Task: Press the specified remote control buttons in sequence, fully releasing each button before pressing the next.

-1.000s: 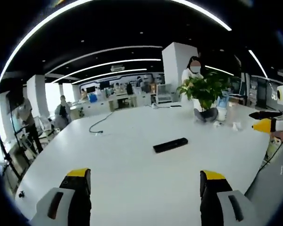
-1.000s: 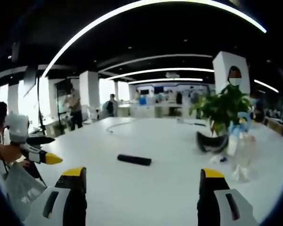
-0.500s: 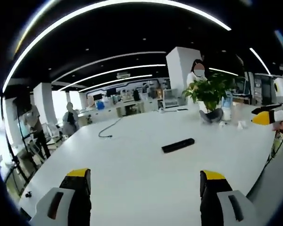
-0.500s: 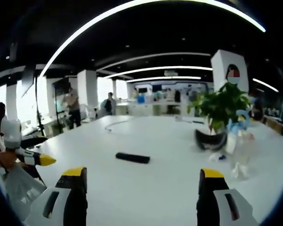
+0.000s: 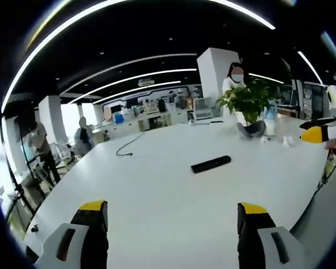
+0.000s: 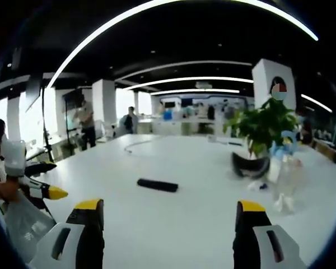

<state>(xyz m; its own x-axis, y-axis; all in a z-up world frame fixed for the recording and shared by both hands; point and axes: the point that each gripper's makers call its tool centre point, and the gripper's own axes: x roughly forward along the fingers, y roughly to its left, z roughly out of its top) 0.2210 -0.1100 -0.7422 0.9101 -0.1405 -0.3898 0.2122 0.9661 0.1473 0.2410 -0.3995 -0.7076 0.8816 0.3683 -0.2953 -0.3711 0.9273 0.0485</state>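
1. A large open-plan office with curved ceiling light strips [image 5: 129,75] is seen behind a broad white bench [image 5: 157,190], on which everything rests.
2. The black remote control [image 5: 211,163] is seen lying flat near the middle of the bench, well ahead of both grippers and touched by neither; in the right gripper view the remote control [image 6: 157,185] lies left of centre.
3. The left gripper [image 5: 172,224] is held low over the near edge of the bench, its jaws spread wide with nothing between them.
4. The right gripper [image 6: 167,223] is held likewise, its jaws wide apart and holding nothing.
5. The right gripper's yellow-tipped jaws [image 5: 319,133] are seen at the right edge of the left gripper view, and the left gripper's yellow tip [image 6: 47,192] at the left edge of the right gripper view, beside a person's hand [image 6: 5,188].
6. A potted plant [image 6: 261,131] in a dark pot is set on the far right of the bench, with a clear plastic bottle [image 6: 284,174] nearer on its right.
7. A dark cable [image 5: 126,147] is laid on the far left part of the bench.
8. Several people [image 5: 84,137] are seen standing among desks and white columns [image 6: 107,106] in the background.
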